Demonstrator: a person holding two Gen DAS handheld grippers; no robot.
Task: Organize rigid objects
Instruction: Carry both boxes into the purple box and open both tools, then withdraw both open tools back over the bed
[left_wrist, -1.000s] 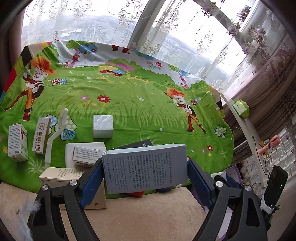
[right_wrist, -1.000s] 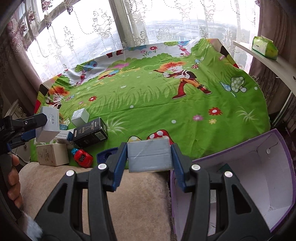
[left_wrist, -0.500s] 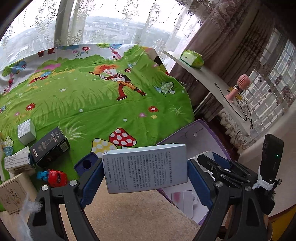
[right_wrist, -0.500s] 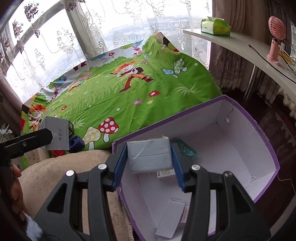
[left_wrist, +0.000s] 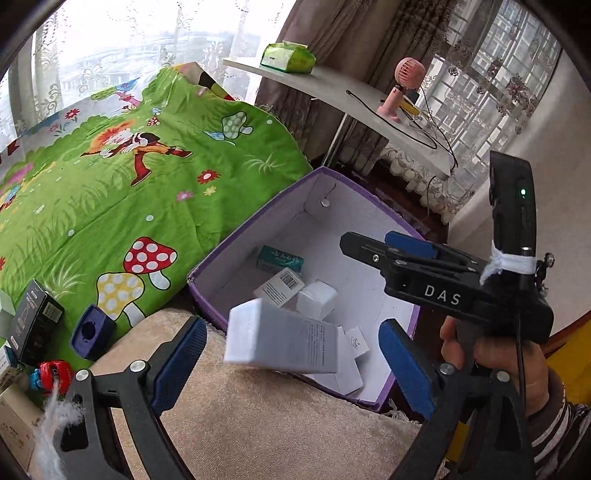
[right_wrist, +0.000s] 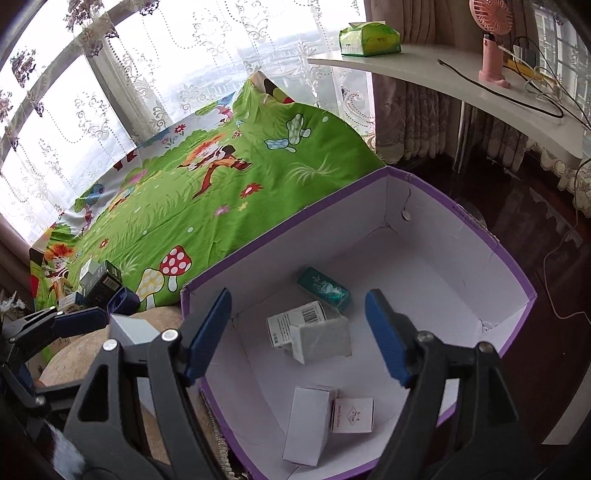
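My left gripper (left_wrist: 291, 328) hangs over the near rim of the purple box (left_wrist: 258, 218), jaws opening. A pale grey-blue carton (left_wrist: 280, 339) is loose between them, tilted and blurred, with a gap to each pad. My right gripper (right_wrist: 297, 297) is above the purple box's (right_wrist: 295, 218) inside, jaws opening with nothing pressed. Below it a small grey box (right_wrist: 321, 339) lies on a white barcode box (right_wrist: 295, 319). A teal box (right_wrist: 325, 288) and two flat white boxes (right_wrist: 306, 424) also lie inside. In the left wrist view a hand holds the right gripper (left_wrist: 384, 242).
A green cartoon sheet (left_wrist: 129, 206) covers the bed left of the box. On it lie a black box (left_wrist: 33, 325), a blue item (left_wrist: 90, 332) and a red toy (left_wrist: 53, 373). A beige cushion (left_wrist: 258, 424) is below. A white shelf (right_wrist: 461, 85) with a pink fan stands behind.
Both grippers swung right from the bed to over the purple box. Both opened and let go: the small grey box dropped inside, and the pale carton has come loose.
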